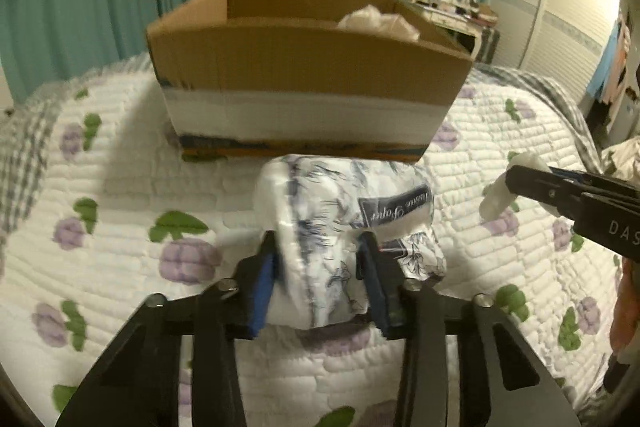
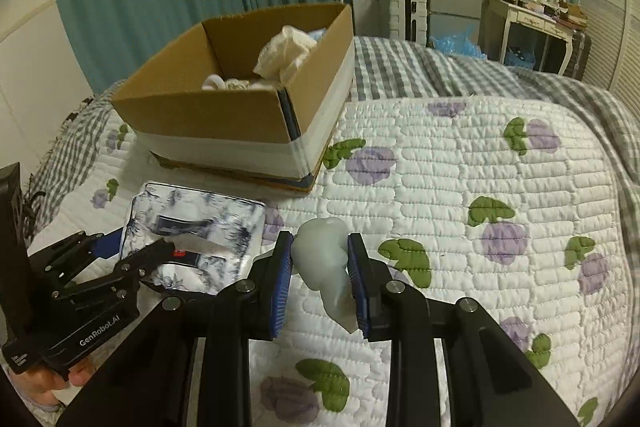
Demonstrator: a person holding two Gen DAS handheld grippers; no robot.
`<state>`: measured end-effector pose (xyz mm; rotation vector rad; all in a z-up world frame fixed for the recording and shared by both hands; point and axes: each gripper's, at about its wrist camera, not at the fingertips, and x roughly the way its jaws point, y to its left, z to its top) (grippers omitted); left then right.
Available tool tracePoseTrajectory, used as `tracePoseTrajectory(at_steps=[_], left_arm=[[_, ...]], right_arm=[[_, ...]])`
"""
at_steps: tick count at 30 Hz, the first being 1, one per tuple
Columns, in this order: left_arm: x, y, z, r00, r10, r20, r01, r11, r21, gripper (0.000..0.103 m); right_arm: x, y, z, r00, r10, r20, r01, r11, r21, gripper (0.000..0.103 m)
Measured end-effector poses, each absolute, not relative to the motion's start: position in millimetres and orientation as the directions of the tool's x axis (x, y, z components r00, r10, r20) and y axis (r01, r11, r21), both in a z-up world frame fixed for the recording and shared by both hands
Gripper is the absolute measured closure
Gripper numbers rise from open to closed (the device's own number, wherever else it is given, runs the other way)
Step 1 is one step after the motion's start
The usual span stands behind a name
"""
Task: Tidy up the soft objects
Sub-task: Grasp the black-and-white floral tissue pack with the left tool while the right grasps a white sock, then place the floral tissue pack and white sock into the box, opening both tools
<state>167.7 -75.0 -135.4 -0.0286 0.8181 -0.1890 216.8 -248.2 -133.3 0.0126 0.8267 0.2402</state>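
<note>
bed (image 2: 500, 163): white quilt with purple flowers, grey check blanket at the far edge.

cardboard box (image 1: 304, 67): open, far centre on the quilt; crumpled white cloth (image 2: 286, 53) and other pale items inside, mostly hidden by the near wall.

tissue pack (image 1: 344, 227): printed plastic wrap, just near of the box. left gripper (image 1: 320, 259) fingers clamped on its near end, denting it. judged light, squashy, slick film; hold across the body.

white soft object (image 2: 324, 259): small, pale, lumpy, right of the pack. right gripper (image 2: 320, 267) fingers pressed to both sides. judged light, yielding. kind cannot be told; far details blurred.
</note>
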Motion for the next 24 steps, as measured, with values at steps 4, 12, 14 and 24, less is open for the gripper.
tracePoseTrajectory(at_steps=[4, 12, 14, 24], left_arm=[[157.2, -79.8, -114.3, 0.694, -0.153, -0.704, 0.176, 0.984, -0.040, 0.076], [142.5, -85.6, -76.0, 0.744, -0.127, -0.656, 0.187, 0.982, 0.021, 0.076], [136.6, -84.3, -59.2, 0.767, -0.122, -0.629, 0.190, 0.981, 0.041, 0.076], [151.2, -55.6, 24.7, 0.861, -0.120, -0.494, 0.149, 0.989, 0.021, 0.075]], right_arm=[[201.6, -248.2, -116.8, 0.679, 0.221, -0.700, -0.212, 0.972, 0.102, 0.076], [176.8, -243.2, -85.2, 0.717, 0.210, -0.665, -0.221, 0.973, 0.068, 0.076], [173.0, -242.4, -73.2, 0.733, 0.209, -0.647, -0.225, 0.973, 0.059, 0.076], [188.3, -221.5, 6.0, 0.804, 0.224, -0.551, -0.258, 0.966, 0.016, 0.076]])
